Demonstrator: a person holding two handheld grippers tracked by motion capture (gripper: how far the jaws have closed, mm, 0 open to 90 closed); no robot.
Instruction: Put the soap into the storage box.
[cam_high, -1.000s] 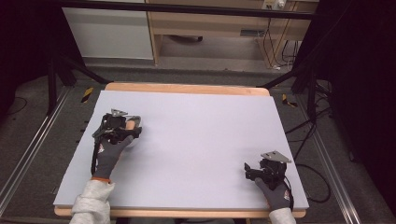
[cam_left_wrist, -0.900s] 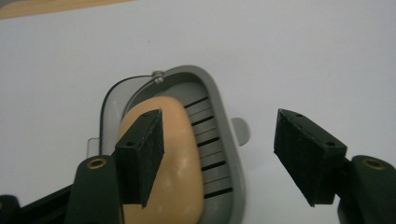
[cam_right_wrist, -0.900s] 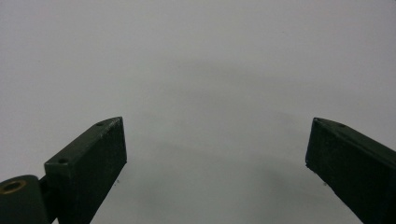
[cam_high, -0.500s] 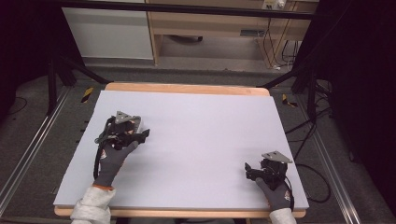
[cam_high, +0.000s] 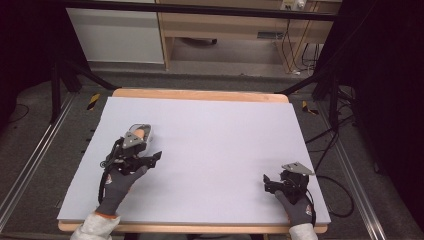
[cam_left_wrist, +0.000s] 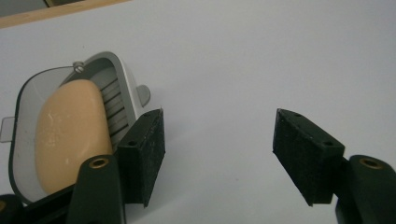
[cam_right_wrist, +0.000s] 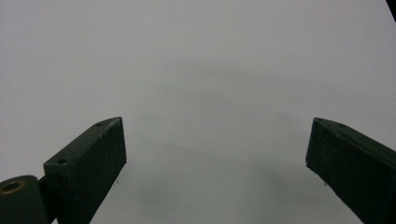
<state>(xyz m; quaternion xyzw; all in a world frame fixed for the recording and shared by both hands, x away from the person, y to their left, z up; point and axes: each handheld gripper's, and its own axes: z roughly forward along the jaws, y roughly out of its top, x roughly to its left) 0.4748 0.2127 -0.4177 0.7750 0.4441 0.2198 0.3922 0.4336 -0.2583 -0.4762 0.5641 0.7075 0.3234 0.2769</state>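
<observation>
A: Left gripper (cam_left_wrist: 219, 158)?
B: Jaws spread, nothing held — soap dish (cam_left_wrist: 123, 88) with peach soap bar (cam_left_wrist: 70, 130) seen just beside one jaw.
A: Right gripper (cam_right_wrist: 217, 163)?
B: Spread wide — only the white table (cam_right_wrist: 196, 70) seen between.

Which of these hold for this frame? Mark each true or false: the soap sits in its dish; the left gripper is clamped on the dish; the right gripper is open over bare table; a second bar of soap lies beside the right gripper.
1. The soap sits in its grey dish. True.
2. The left gripper is clamped on the dish. False: its jaws stand wide apart with only the table between them; the dish lies outside one jaw.
3. The right gripper is open over bare table. True.
4. A second bar of soap lies beside the right gripper. False: the tabletop around it is plain.
</observation>
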